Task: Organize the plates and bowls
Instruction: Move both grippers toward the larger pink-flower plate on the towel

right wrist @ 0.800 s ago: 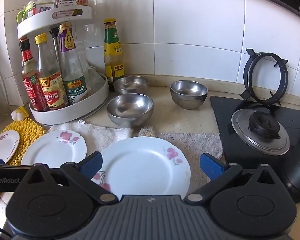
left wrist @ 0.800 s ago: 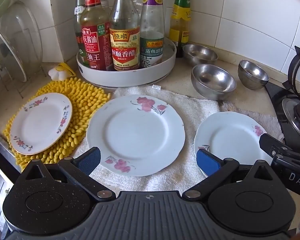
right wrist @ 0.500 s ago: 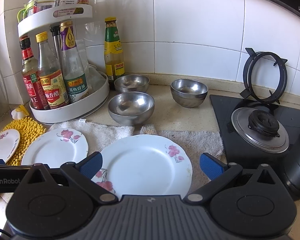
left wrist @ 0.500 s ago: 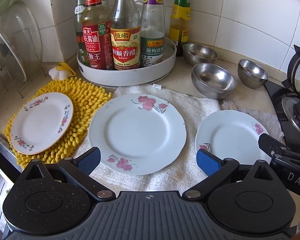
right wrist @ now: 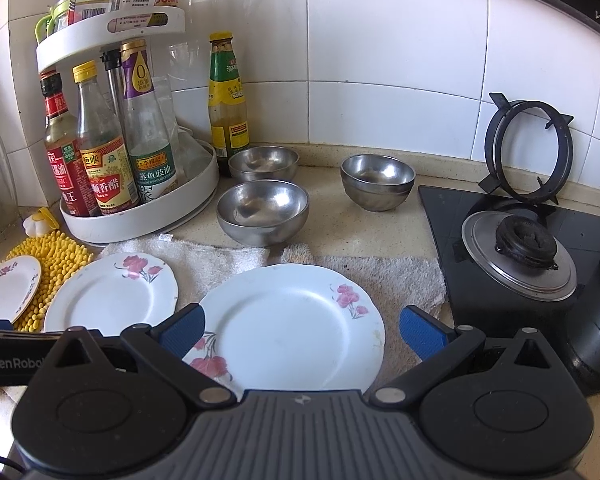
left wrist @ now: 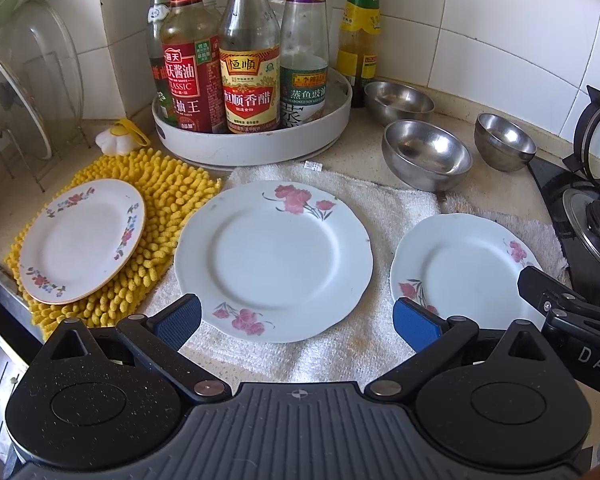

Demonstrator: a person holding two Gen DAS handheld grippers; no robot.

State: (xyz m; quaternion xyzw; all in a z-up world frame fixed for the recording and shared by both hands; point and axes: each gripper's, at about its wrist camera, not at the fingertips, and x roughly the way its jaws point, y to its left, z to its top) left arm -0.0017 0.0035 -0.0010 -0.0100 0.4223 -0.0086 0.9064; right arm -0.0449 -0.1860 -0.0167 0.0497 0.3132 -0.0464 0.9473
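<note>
Both grippers spread and empty, the left gripper (left wrist: 296,316) hovers at six o'clock of the large floral plate (left wrist: 272,258) on the white towel (left wrist: 384,200), while the right gripper (right wrist: 302,330) should slide under its own plate's (right wrist: 292,328) rim.

The large white round plate (left wrist: 274,260) carried pink flower sprays, as did the smaller white plate (left wrist: 462,270). A cream plate with mixed florals (left wrist: 82,240) lay on the yellow chenille mat (left wrist: 172,208). The steel bowls (left wrist: 426,154) were plain silver.
</note>
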